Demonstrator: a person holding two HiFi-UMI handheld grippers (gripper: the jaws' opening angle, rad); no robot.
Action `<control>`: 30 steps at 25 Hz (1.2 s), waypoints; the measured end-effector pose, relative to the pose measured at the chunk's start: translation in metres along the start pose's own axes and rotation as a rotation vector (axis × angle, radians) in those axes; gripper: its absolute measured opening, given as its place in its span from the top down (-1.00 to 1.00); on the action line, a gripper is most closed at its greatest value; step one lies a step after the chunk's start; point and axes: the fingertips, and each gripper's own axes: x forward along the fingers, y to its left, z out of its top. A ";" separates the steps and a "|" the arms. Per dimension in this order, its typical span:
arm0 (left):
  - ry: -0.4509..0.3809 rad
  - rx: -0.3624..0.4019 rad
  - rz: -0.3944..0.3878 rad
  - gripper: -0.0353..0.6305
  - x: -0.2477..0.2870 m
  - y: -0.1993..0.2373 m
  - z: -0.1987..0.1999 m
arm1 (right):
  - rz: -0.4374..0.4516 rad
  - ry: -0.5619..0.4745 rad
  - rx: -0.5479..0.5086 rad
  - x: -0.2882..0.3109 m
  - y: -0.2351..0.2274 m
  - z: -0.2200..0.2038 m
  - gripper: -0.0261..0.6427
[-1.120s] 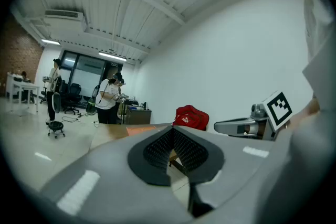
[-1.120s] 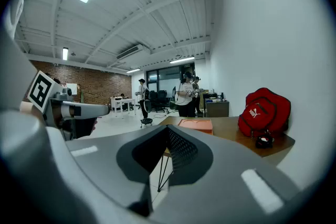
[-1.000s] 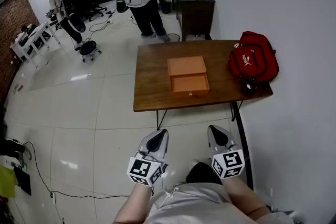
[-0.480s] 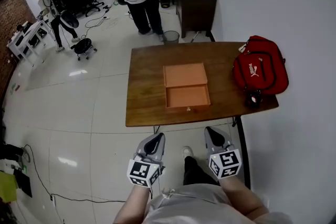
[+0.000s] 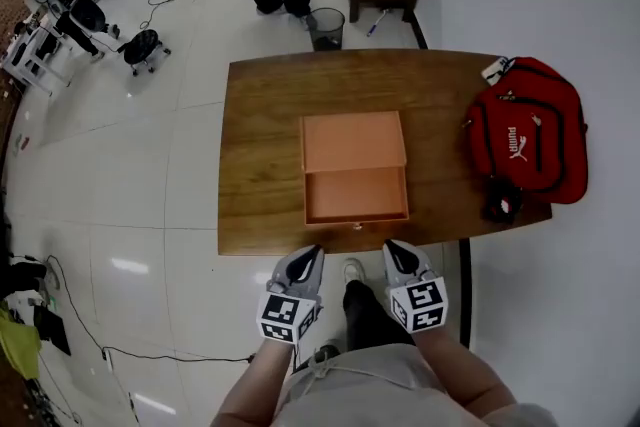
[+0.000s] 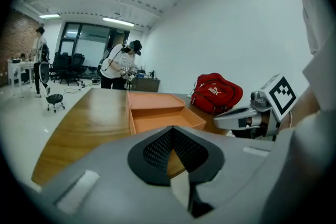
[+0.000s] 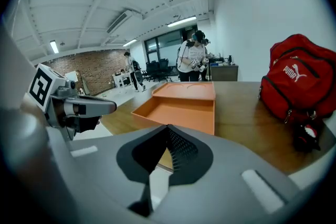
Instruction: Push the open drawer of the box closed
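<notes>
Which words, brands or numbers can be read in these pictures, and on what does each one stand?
"PUMA": white letters on the red backpack.
Orange box: no text visible.
Marker cubes on the left gripper and right gripper: black-and-white patterns, no letters.

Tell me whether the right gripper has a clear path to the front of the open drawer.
Probably yes. The right gripper sits at the near edge of the table, with the open drawer just ahead and nothing between them. The red backpack lies off to the right.
</notes>
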 end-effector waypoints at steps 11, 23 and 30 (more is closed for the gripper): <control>0.137 -0.138 0.025 0.88 0.060 0.031 -0.052 | -0.007 0.120 0.045 0.055 -0.032 -0.036 0.90; 0.114 -0.197 0.018 0.88 0.088 0.035 -0.030 | -0.007 0.097 0.051 0.078 -0.050 -0.010 0.90; 0.097 -0.225 0.066 0.88 0.114 0.060 -0.007 | 0.020 0.085 0.054 0.106 -0.062 0.012 0.90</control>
